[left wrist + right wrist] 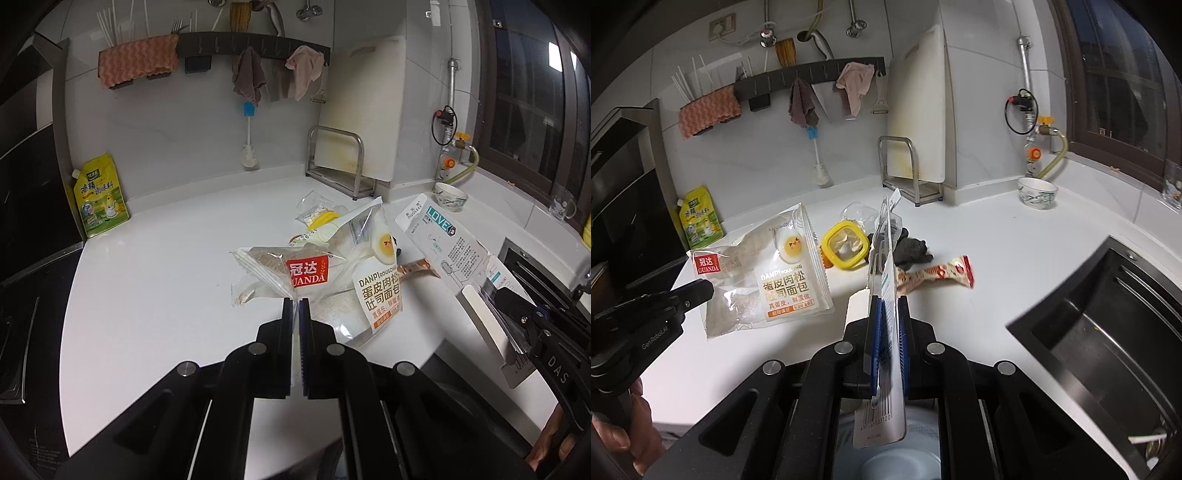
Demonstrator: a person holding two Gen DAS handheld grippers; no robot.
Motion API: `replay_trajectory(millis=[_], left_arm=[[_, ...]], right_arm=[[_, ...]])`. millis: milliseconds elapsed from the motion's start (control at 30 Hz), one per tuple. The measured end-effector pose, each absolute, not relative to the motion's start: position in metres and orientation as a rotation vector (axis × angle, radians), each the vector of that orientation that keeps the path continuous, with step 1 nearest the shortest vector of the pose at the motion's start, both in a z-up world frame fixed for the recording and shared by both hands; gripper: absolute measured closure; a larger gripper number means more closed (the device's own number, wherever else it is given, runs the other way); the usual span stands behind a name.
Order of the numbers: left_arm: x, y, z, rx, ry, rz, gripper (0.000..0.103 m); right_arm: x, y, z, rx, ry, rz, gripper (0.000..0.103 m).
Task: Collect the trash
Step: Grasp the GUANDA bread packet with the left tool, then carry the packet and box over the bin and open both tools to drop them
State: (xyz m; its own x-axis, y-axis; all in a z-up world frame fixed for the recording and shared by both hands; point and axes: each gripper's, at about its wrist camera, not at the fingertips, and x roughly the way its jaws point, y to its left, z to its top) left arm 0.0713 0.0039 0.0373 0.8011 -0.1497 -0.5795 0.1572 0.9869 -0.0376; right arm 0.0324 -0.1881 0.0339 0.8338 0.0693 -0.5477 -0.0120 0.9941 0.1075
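My left gripper (pixel 296 303) is shut on the edge of a clear Guanda bread wrapper (pixel 280 275), held over the white counter (pixel 155 266); it also shows in the right wrist view (pixel 720 267). A Danpi bread wrapper (pixel 373 291) with an egg picture hangs with it (pixel 792 284). My right gripper (pixel 889 301) is shut on a flat white "LOVE" package (pixel 886 280), seen at the right in the left wrist view (pixel 454 254). On the counter lie a red-and-tan snack wrapper (pixel 936 275), a dark crumpled lump (pixel 912 249) and a yellow-rimmed lid (pixel 846 245).
A black sink (pixel 1108 317) lies to the right. A patterned bowl (pixel 1037 192) stands at the back right. A yellow seasoning pouch (pixel 99 195) leans at the back left beside a black stove (pixel 29 280). A cutting board in a metal rack (pixel 916 147) stands at the wall. A pale blue container (pixel 897 461) lies below my right gripper.
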Motion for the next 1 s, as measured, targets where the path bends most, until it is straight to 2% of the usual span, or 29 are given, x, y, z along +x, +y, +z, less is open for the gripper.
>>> replay_trajectory(millis=[567, 1000], left_arm=[[-0.048, -0.023, 0.018, 0.046, 0.654, -0.294, 0.099], [-0.076, -0.048, -0.018, 0.101, 0.739, -0.350, 0.099]], right_arm=[[-0.108, -0.182, 0.008, 0.096, 0.637, 0.003, 0.094], [-0.153, -0.198, -0.031, 0.153, 0.720, -0.030, 0.094]])
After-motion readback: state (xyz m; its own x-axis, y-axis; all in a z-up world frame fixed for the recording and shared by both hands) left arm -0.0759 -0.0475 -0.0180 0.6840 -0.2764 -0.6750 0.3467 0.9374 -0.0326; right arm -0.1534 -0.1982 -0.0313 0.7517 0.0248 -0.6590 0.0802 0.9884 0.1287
